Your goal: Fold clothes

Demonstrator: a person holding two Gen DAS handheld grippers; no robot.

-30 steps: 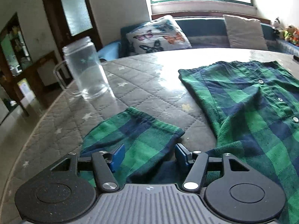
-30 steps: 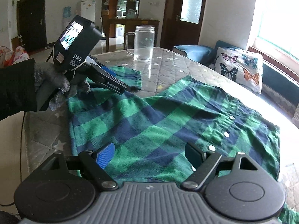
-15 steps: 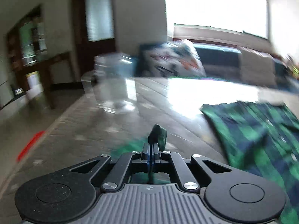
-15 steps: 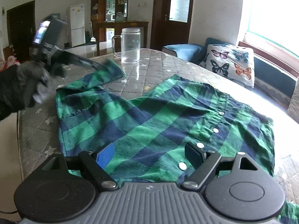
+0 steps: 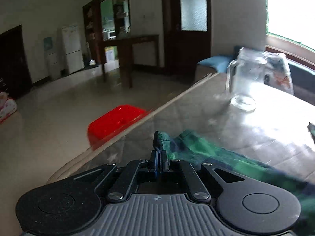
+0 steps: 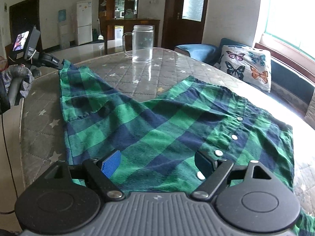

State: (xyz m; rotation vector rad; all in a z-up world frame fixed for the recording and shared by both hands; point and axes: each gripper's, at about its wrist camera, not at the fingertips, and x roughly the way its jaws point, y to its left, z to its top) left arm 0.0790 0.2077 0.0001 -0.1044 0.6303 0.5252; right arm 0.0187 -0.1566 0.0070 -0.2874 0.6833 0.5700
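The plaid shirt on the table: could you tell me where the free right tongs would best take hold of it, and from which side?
Probably the near hem of the plaid shirt, beside the button placket. It lies flat just ahead of the open right tongs, so come in low from the near table edge. The left tongs already pinch the sleeve.

light: daylight from window [image 6: 291, 15] at right, blown out | glare: on table [image 5: 261, 125] | blur: left wrist view motion-smeared, right sharp | edges: fisheye-bent, dark corners
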